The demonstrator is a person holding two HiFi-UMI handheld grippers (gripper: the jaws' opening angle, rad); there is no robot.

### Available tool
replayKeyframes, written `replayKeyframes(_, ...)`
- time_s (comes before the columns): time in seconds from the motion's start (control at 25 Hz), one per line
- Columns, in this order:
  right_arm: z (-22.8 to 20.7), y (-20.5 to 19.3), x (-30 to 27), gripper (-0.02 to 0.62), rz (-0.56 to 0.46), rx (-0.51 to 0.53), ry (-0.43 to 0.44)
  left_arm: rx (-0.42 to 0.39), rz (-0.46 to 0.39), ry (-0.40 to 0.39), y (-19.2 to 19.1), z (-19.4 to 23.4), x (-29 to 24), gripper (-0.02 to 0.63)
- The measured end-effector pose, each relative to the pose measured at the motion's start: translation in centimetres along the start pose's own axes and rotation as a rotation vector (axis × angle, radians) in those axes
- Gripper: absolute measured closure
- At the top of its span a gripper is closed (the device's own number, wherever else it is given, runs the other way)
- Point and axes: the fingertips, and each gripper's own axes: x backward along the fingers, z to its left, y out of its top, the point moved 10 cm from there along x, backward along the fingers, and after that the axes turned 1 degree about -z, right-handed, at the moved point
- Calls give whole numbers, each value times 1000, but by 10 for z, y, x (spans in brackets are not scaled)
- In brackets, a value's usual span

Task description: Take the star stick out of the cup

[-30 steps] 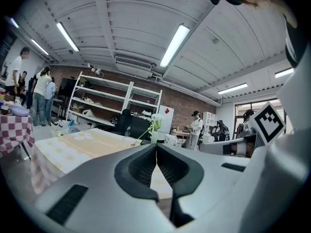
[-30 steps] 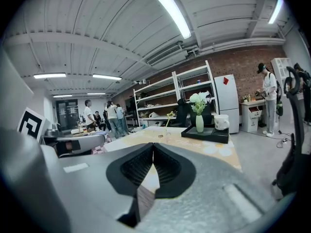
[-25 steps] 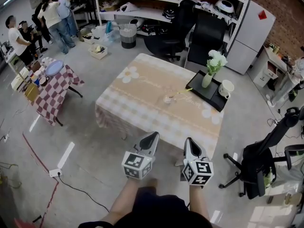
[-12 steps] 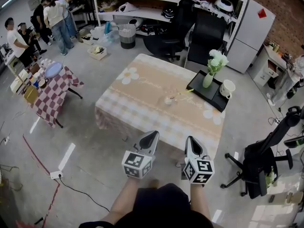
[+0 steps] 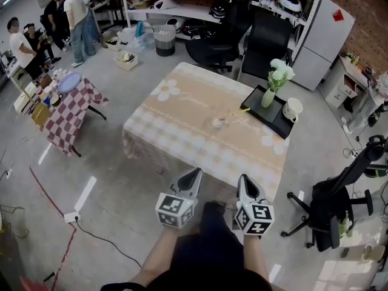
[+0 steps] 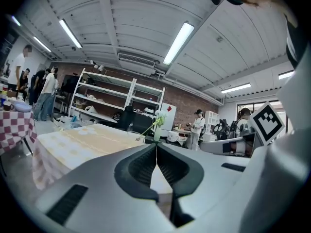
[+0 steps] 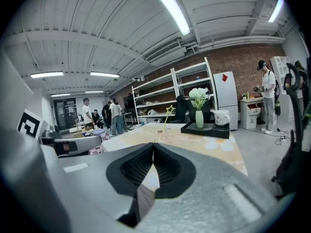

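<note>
The left gripper [image 5: 193,174] and right gripper [image 5: 244,179] both have their jaws pressed together with nothing between them, and they hang over the floor just short of the table [image 5: 182,132]. The star stick [image 7: 169,111] leans in the cup [image 5: 217,123] mid-table, well apart from both grippers.

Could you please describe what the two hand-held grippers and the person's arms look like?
Both the left hand-held gripper and right hand-held gripper have pale grey tapering bodies with black ribbed pads. Each carries a white cube printed with black square markers. No sleeves cover the forearms; the clothing is dark.
</note>
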Motion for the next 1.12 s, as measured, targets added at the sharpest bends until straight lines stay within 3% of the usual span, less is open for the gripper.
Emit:
replayKeyframes(0.48, -9, 14, -9, 592, -23, -2, -13, 1, 9, -9, 3, 4, -17, 595)
replayKeyframes(1.12, -29, 37, -72, 592, 7, 6, 19, 19, 36, 14, 14, 32, -70, 595)
